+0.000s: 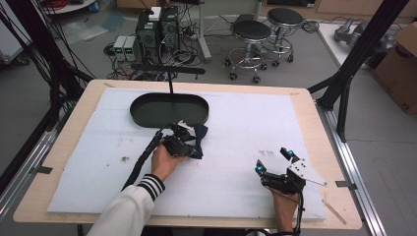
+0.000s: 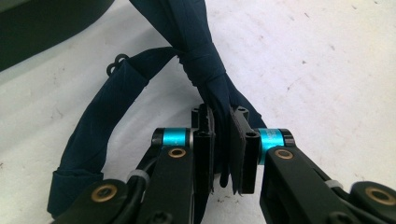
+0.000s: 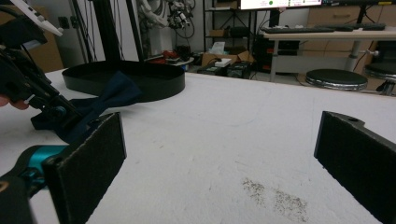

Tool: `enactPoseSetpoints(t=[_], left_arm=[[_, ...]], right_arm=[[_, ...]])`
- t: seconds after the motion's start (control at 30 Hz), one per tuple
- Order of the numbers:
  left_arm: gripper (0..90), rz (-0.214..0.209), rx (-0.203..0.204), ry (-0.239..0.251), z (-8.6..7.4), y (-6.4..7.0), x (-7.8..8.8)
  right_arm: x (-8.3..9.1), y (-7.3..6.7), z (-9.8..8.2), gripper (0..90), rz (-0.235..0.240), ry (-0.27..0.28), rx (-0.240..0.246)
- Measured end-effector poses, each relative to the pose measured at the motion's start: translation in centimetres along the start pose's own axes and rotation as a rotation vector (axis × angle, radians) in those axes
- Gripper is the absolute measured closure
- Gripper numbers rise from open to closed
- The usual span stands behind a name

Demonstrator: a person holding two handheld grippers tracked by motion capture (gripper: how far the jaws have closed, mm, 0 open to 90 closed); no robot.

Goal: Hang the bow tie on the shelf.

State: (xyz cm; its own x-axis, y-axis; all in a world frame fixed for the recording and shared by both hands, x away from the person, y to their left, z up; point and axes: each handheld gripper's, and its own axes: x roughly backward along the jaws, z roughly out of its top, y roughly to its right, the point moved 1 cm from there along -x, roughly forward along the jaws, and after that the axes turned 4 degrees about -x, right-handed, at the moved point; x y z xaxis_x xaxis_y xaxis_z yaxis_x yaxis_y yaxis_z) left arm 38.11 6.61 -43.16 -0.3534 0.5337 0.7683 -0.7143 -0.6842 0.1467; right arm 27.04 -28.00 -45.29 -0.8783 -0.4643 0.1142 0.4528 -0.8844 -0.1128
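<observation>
left gripper [image 2: 223,154]: fingers pinching the navy bow tie [image 2: 205,70] by one wing, near its knot; tie lies on the white surface [image 1: 236,147], just in front of the black oval tray [image 1: 142,115]. step judged: grasp made, lift pending. next move calls for carrying it over the tray rim. right gripper [image 1: 275,160]: fingers spread, idle, well apart.

The high view looks forward and down from above the person's side, taking in the whole worktop [image 1: 295,105]. The left gripper view sits very close over the navy bow tie [image 2: 201,60], facing down at the white sheet. The right gripper view looks low and level across the worktop, sharing the bow tie and black oval tray [image 3: 159,81] with the others.
</observation>
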Motion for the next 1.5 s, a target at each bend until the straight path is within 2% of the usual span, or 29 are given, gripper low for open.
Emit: enactPoseSetpoints(t=[0.2,0.27,0.33,0.57,0.83,0.93,1.03,1.07,1.2,1.3,1.37,1.5], left_arm=[[81.2,-0.003,-0.012,0.034,0.2,0.2,0.8],[81.2,0.016,-0.01,0.047,0.3,0.4,1.2],[81.3,0.011,-0.017,0.061,0.3,0.4,1.6],[82.5,0.02,-0.08,0.098,0.3,0.5,2.4],[82.9,0.016,-0.099,0.163,0.5,0.6,3.2],[82.9,0.014,-0.103,0.192,0.6,0.7,3.5],[82.9,0.046,-0.154,0.243,0.7,0.9,4.0],[82.9,0.044,-0.16,0.259,0.7,1.0,4.1],[83.1,0.008,-0.148,0.286,0.8,0.9,4.6],[83.0,0.016,-0.155,0.305,0.7,1.0,5.2],[83.0,0.02,-0.174,0.34,0.8,1.0,5.7],[83.0,0.024,-0.177,0.385,0.8,0.9,6.4]], right_arm=[[0.0,0.0,0.0,1.1,0.001,0.001,0.001],[0.0,0.0,0.0,1.1,0.001,0.001,0.001],[0.0,0.0,0.0,1.1,0.001,-0.001,-0.002],[0.0,0.0,0.0,1.1,0.001,-0.001,0.001],[0.0,-0.1,0.0,1.1,0.0,-0.004,0.0],[0.0,-0.1,0.0,1.1,0.001,-0.006,-0.003],[0.0,-0.1,0.0,1.1,0.001,-0.004,-0.002],[0.0,-0.1,0.0,1.1,0.0,-0.004,-0.001],[0.0,-0.1,0.0,1.1,0.001,-0.006,-0.001],[0.0,-0.1,0.0,1.1,0.0,-0.005,0.007],[0.0,-0.1,0.0,1.1,-0.001,-0.006,0.003],[0.0,-0.1,0.0,1.1,0.0,-0.006,0.005]])
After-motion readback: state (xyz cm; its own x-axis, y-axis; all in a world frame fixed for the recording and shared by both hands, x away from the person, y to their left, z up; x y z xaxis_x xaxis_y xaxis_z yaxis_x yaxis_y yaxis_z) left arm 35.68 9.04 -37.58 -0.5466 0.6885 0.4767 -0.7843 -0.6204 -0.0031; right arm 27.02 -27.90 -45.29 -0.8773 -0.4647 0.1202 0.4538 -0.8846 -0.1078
